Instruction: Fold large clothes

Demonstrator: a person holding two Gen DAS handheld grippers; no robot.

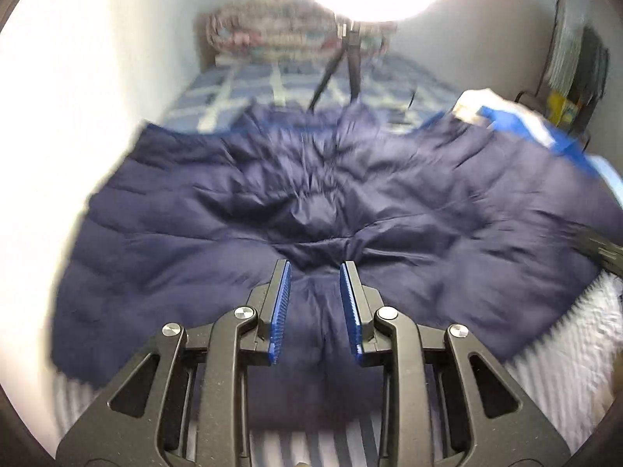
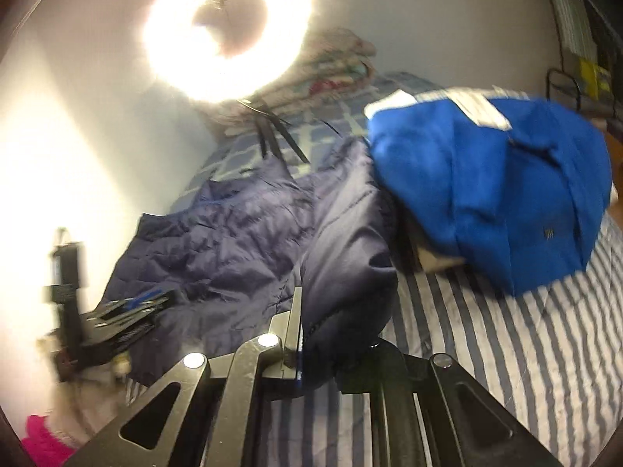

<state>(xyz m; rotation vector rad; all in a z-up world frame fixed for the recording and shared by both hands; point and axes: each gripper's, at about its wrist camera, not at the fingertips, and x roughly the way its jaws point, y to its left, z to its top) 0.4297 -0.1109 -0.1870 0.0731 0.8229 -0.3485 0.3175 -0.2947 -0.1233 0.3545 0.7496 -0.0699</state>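
A bed with a blue-and-white striped cover [image 2: 506, 350] fills the lower part of both views, a checked blue blanket [image 1: 249, 85] lying farther up against a pale wall, with a glaring ring light [image 2: 227, 31] on a dark tripod [image 1: 350, 66] standing over it. Spread across the bed is the navy puffer jacket [image 1: 233, 202], quilted and crumpled, its fabric gathered toward the near edge. The left gripper [image 1: 315, 268] has its blue ribbed pads [image 1: 280, 311] standing a little apart with a thick bunch of the jacket squeezed between them; folds of cloth radiate from the pinch, so the jaws are clamped on that padded wad. In the right wrist view the right gripper [image 2: 307, 334] is nearly pressed together, and a bulging fold of the same jacket, possibly a sleeve, rises from between its jaws; the far finger is hidden behind the cloth, so only the near black finger and a sliver of blue pad can be seen. The left gripper also shows there, blurred, low at the left by the jacket's edge. Beyond the jacket, to the right, lies a bright blue garment [image 2: 498, 179] with white bands, heaped on the striped cover and touching the jacket's far side.
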